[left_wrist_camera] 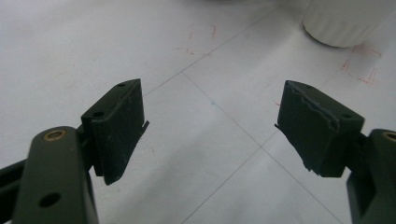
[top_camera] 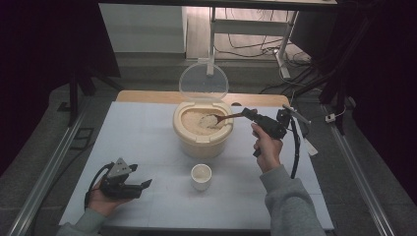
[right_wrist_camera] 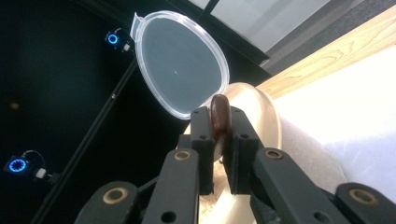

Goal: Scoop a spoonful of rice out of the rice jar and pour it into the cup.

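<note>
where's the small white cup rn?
In the high view the small white cup stands on the white table, near the front edge at centre, just in front of the cream rice container and between the person's two hands.

open table (top_camera: 147,142) left of rice container (top_camera: 202,140), cup (top_camera: 201,176)

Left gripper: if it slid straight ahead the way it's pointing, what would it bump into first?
Probably the small white cup. The left gripper, jaws open, points across bare table toward it; it might just pass beside it.

Brown spoon (top_camera: 223,118), cream container (top_camera: 202,140), white cup (top_camera: 201,176), black tongs (top_camera: 248,114)
</note>
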### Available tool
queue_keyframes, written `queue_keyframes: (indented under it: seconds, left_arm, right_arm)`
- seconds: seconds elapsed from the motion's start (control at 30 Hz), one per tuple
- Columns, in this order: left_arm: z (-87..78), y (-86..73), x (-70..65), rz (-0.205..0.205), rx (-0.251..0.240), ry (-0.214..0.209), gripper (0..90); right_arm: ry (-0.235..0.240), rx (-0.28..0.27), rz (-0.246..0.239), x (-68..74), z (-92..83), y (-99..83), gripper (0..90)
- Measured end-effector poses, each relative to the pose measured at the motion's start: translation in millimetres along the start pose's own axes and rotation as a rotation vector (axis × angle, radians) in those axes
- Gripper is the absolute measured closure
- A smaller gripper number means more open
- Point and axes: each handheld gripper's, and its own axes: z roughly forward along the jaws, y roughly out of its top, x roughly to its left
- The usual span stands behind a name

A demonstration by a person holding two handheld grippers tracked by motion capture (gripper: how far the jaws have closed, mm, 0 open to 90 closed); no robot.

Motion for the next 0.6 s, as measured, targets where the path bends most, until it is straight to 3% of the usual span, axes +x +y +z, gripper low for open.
queue_keyframes:
  seconds: [0.27,0.6]
  left_arm:
    - [0.4,0.1,0.1,0.001,0.003,0.001,23.1]
    - [0.4,-0.2,1.2,-0.002,0.003,0.002,23.1]
  right_arm:
    - [0.026,-0.005,0.067,-7.5,-3.2,0.4,82.8]
    - [0.055,0.004,0.076,-4.1,-5.7,0.0,82.8]
